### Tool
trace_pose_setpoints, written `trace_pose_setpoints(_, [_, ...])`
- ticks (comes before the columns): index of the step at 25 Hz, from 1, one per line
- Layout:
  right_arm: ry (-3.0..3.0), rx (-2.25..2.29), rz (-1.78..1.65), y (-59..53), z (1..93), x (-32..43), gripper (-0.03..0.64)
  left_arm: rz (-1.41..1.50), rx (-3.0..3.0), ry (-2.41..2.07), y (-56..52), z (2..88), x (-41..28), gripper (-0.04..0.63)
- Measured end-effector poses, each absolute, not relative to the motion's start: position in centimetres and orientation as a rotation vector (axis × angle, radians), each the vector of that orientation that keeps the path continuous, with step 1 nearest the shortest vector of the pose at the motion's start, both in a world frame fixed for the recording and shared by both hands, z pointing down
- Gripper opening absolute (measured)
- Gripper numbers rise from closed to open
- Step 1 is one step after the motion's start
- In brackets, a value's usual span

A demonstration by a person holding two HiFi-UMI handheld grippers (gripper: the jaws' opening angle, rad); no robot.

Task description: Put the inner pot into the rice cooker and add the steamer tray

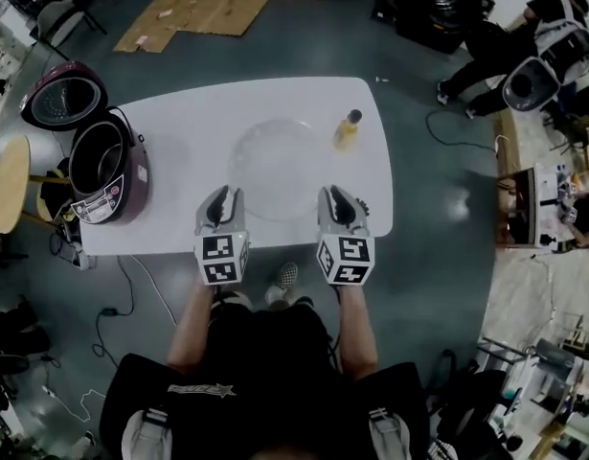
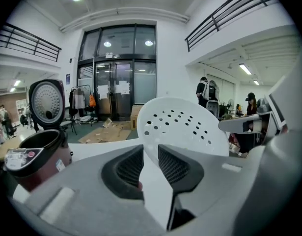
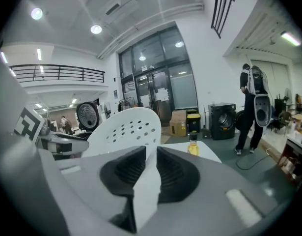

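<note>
The steamer step was in hand. The tray (image 1: 275, 166), white and perforated, sat over the near middle of the table (image 1: 189, 113), pinched at its near rim from both sides. The left gripper (image 1: 220, 199) was clenched on the rim's left part, and in its own view the white edge ran between the ribbed pads (image 2: 128, 168). The right gripper (image 1: 337, 199) gripped the rim's right part the same way. In both gripper views the tray tilted up, its far edge raised and its holes facing the cameras.

The cooker (image 1: 107, 171) stood at the table's left edge with its lid (image 1: 64, 99) swung open to the far side. Its well looked dark with a bright rim, so the pot was probably already seated, though this could not be told for sure. A yellow bottle (image 1: 348, 129) stood far right, well apart from the tray.

The next move likely called for carrying the tray left with both hands together, levelling it, centring it over the cooker's mouth and lowering it evenly. The grippers would let go only once the rim rested all round. Uneven hands could twist the thin rim out of one grip.
</note>
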State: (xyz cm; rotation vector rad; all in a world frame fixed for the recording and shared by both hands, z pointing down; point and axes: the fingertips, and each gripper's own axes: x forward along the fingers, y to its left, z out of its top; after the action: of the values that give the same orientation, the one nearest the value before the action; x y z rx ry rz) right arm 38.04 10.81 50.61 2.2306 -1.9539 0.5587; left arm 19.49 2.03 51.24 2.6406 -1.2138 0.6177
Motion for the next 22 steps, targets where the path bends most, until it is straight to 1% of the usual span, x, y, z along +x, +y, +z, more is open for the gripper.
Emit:
trace_pose_setpoints(9, [-2.164, 2.056, 0.474, 8.0, 47.6, 32.3, 0.066, 0.553, 2.526, -1.470, 2.4, 48.1, 12.4, 0.094])
trace_pose_setpoints(22, [-2.307, 1.945, 0.406, 1.2, 44.7, 23.0, 0.066, 0.514, 2.485, -1.659, -2.1, 44.6, 2.5, 0.092])
